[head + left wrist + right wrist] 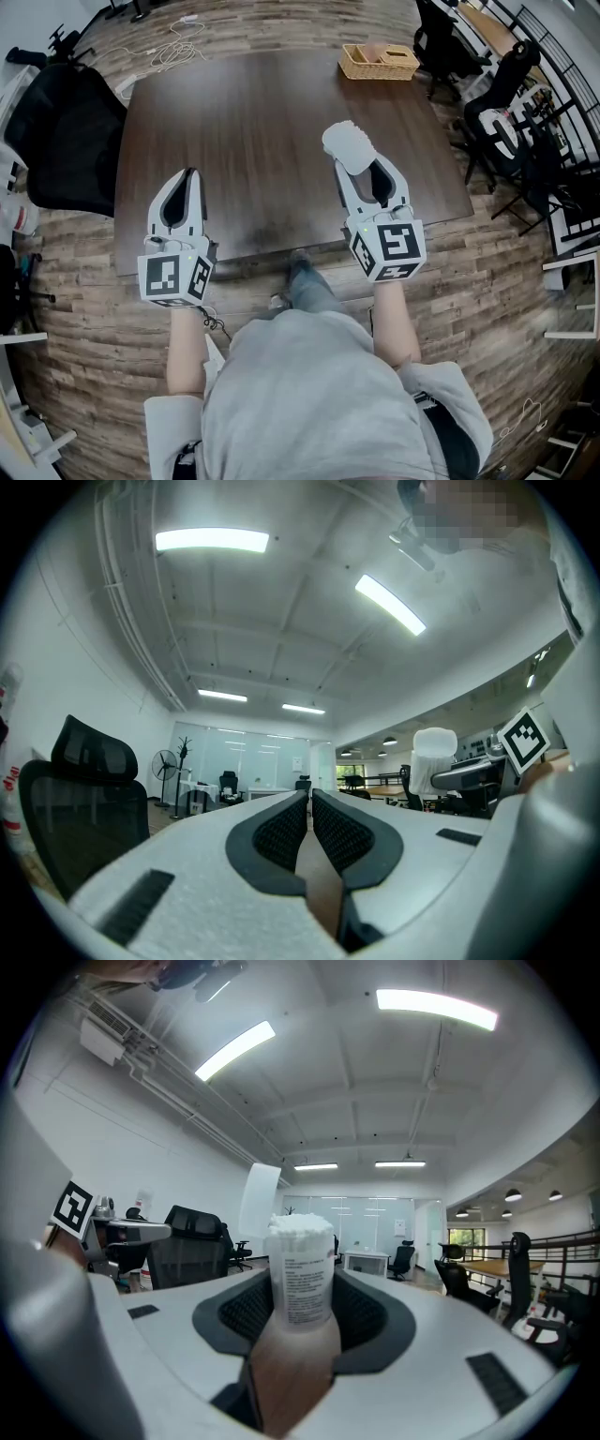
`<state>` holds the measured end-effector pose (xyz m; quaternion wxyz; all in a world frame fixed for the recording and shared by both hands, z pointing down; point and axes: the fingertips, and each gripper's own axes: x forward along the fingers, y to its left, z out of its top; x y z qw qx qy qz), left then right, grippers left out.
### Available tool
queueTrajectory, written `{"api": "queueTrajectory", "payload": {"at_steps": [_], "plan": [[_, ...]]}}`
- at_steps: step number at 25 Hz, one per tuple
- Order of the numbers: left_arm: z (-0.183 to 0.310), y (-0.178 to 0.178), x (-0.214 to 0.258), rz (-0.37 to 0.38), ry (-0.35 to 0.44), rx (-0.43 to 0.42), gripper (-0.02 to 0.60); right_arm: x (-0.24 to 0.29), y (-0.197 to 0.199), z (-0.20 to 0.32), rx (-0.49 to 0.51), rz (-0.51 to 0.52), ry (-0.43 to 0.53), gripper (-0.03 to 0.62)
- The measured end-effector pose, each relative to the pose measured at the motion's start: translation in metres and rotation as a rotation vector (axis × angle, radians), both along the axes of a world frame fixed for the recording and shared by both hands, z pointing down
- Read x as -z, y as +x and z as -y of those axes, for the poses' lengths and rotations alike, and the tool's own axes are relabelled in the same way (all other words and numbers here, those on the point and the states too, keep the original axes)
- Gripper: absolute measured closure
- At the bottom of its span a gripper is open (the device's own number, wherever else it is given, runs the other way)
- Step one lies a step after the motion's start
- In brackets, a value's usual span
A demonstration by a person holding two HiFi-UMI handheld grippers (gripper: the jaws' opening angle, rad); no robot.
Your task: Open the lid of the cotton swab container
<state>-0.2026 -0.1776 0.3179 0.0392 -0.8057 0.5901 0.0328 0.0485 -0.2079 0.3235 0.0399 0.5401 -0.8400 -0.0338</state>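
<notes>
Gripping the swab container (300,1255) in the right gripper (300,1290); lid (261,1199) seemingly flipped up already, swabs bare; left gripper (309,801) clenched, empty; little left.

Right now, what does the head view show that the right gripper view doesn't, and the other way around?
Only the head view: the wicker basket at the far edge of the table, and cables on the floor beyond. Only the right gripper view: the printed label on the cotton swab container, and the ceiling lights. Both: that container gripped in the right tool.
</notes>
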Motion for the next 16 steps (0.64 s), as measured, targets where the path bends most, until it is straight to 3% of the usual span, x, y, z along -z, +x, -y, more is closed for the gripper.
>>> {"api": "queueTrajectory", "payload": {"at_steps": [16], "plan": [[0.0023, -0.0009, 0.0002, -0.021, 0.003, -0.008, 0.557, 0.0047, -0.0032, -0.0016, -0.002, 0.007, 0.010, 0.408]]}}
